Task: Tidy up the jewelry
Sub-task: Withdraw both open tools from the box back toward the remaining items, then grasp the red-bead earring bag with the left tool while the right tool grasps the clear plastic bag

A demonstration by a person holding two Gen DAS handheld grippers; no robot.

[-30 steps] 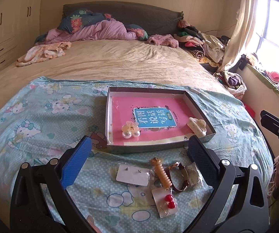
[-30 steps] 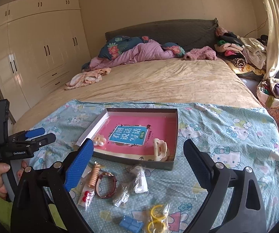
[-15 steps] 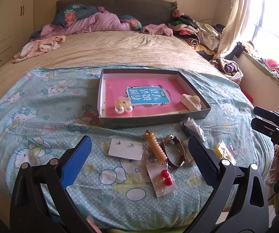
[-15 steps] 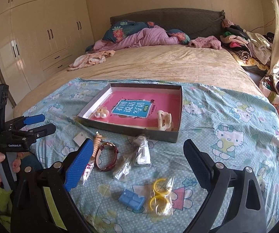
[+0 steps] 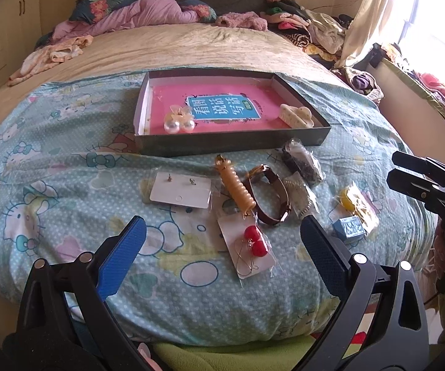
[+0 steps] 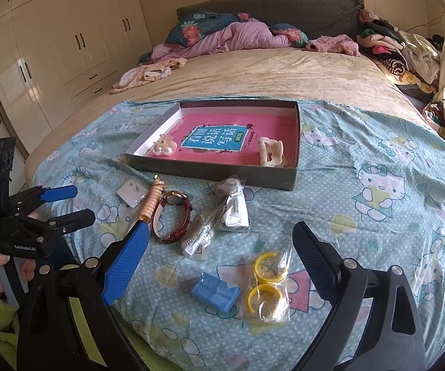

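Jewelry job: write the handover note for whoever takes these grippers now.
Left gripper: open, empty, above the bedspread. Right gripper: open, empty.
Done: pearl-and-bow hair clip and cream claw clip lie in the grey cardboard tray with the pink book.
Left on the Hello Kitty bedspread: red-ball earrings on a card, stud earring card, peach spiral tie, brown-strap watch, yellow hoops in a bag, blue plastic box.

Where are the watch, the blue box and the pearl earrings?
watch (image 6: 173, 219): right wrist view, on its red strap.
blue box (image 6: 215, 291): right wrist view, on its lid.
pearl earrings (image 5: 179, 126): left wrist view, between the pearls.
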